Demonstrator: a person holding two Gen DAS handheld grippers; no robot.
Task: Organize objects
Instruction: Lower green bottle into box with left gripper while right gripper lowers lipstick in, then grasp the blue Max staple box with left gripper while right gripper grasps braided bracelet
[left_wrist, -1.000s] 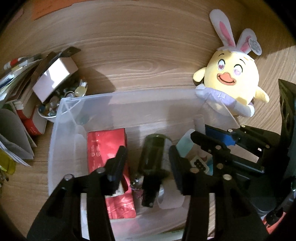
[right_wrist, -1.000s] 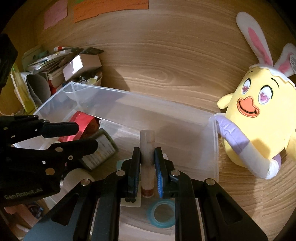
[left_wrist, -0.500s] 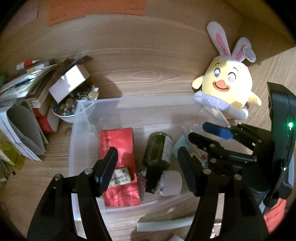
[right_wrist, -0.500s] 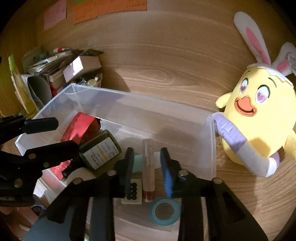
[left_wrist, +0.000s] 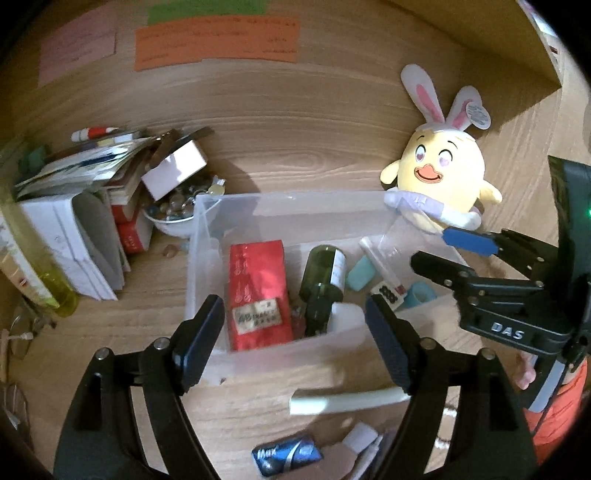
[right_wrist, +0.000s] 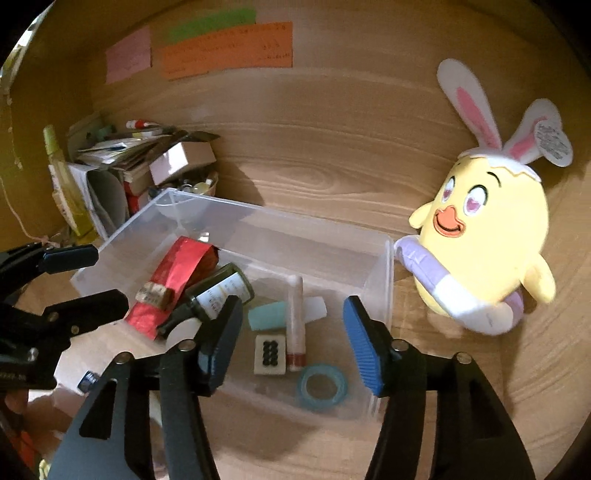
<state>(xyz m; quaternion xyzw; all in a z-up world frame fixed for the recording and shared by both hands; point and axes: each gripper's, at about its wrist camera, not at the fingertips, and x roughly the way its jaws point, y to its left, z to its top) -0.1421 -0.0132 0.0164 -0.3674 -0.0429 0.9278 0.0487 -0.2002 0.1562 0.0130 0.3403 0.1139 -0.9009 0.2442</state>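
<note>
Left wrist view shows the left gripper (left_wrist: 295, 325) with its fingers wide apart and holding nothing, poised above the near wall of the clear plastic bin (left_wrist: 295, 206) on the wooden surface (left_wrist: 295, 129). The right gripper (right_wrist: 291, 339) is likewise spread open and empty over the bin's right end.

Judging by what lies inside, the sorting is well along: a red foil packet (left_wrist: 256, 291), a dark green bottle (left_wrist: 323, 280) lying on its side, a teal eraser-like block (right_wrist: 266, 314), a slim tube (right_wrist: 296, 321), a domino-style tile (right_wrist: 270, 354) and a ring of blue tape (right_wrist: 322, 386) all rest on the bin floor.

Several things remain outside, nearer than the bin: a pale tube or stick (left_wrist: 347, 400), motion-blurred, and a blue wrapped item (left_wrist: 286, 456), perhaps a battery. The yellow bunny-eared plush (left_wrist: 441, 177) leans against the bin's right corner, untouched.
</note>
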